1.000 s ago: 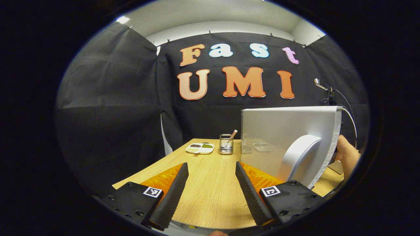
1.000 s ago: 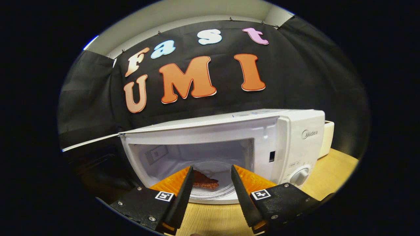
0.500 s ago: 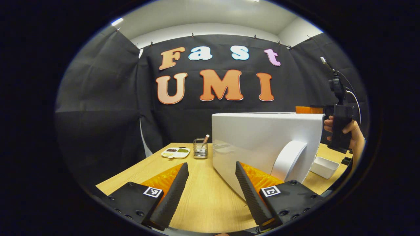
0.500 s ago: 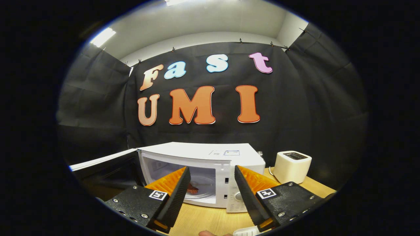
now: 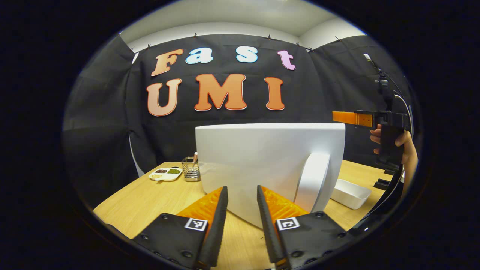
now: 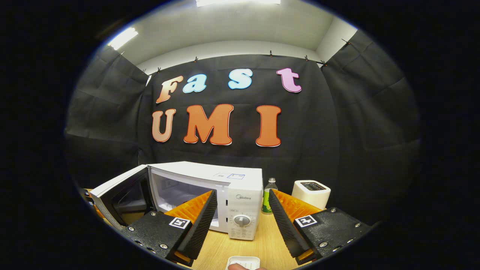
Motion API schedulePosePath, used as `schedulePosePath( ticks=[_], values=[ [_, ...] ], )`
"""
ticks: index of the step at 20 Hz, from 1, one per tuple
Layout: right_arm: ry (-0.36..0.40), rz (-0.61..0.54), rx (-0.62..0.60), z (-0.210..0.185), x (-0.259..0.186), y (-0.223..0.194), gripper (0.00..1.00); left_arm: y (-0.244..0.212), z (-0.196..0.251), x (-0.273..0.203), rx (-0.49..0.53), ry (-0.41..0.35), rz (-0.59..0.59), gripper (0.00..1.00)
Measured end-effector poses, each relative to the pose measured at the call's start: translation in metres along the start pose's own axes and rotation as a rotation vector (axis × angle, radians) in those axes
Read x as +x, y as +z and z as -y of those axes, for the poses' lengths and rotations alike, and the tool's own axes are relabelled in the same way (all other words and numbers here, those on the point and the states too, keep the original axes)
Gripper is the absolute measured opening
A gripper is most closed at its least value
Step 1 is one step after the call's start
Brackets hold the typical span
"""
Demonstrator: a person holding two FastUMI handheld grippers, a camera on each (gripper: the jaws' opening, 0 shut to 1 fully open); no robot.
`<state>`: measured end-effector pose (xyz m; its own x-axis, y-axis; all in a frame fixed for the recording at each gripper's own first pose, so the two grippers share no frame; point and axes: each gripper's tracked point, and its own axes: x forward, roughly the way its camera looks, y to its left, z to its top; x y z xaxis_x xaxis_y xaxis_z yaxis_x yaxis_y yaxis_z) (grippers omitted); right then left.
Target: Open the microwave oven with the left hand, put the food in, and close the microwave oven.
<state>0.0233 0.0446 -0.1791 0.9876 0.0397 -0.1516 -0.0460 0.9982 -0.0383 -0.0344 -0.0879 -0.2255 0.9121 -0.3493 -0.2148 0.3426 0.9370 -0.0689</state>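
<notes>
Two steps of the task look done, judging from how things lie: the microwave oven [image 6: 210, 195] stands with its door [image 6: 120, 198] swung out on its left-hand hinge, and the right gripper [image 6: 240, 221] hangs back from the opening with its jaws released and nothing between them. The food itself cannot be made out in the cavity from the right gripper view, where one finger covers most of the opening, so its place inside is a judgement only. What remains is the closing. In the left gripper view the left gripper [image 5: 242, 221] sits just in front of the outer face of the door [image 5: 270, 165], its jaws narrowly parted and gripping nothing, with the curved handle [image 5: 313, 180] a little to its right. The next move calls for a push on that white panel, near the handle edge and far from the hinge, carried through until the latch catches. The oven's long axis runs across the tabletop [image 5: 150, 198], its front facing the person, while the door's long axis lies level and the panel stands upright, angled out from the body. A white tray [image 5: 350, 193] rests near the door's free edge but outside its inward swing.
</notes>
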Motion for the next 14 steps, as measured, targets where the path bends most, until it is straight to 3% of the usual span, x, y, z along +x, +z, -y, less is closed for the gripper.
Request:
schedulePosePath(
  ticks=[1, 4, 7, 14],
  values=[
    [0.001, -0.009, 0.000, 0.004, -0.003, -0.003, 0.86, 0.000, 0.008, 0.007, -0.004, -0.012, -0.001, 0.37],
    [-0.007, -0.019, -0.012, 0.019, -0.011, -0.004, 0.87, -0.008, 0.029, 0.024, -0.029, -0.051, -0.027, 0.11],
    [-0.025, -0.011, -0.031, 0.038, -0.019, 0.001, 0.88, -0.006, 0.054, 0.038, -0.077, -0.119, -0.031, 0.09],
    [-0.012, 0.004, -0.014, 0.065, -0.038, 0.007, 0.88, -0.023, 0.095, 0.077, -0.048, -0.141, -0.088, 0.12]
  ],
)
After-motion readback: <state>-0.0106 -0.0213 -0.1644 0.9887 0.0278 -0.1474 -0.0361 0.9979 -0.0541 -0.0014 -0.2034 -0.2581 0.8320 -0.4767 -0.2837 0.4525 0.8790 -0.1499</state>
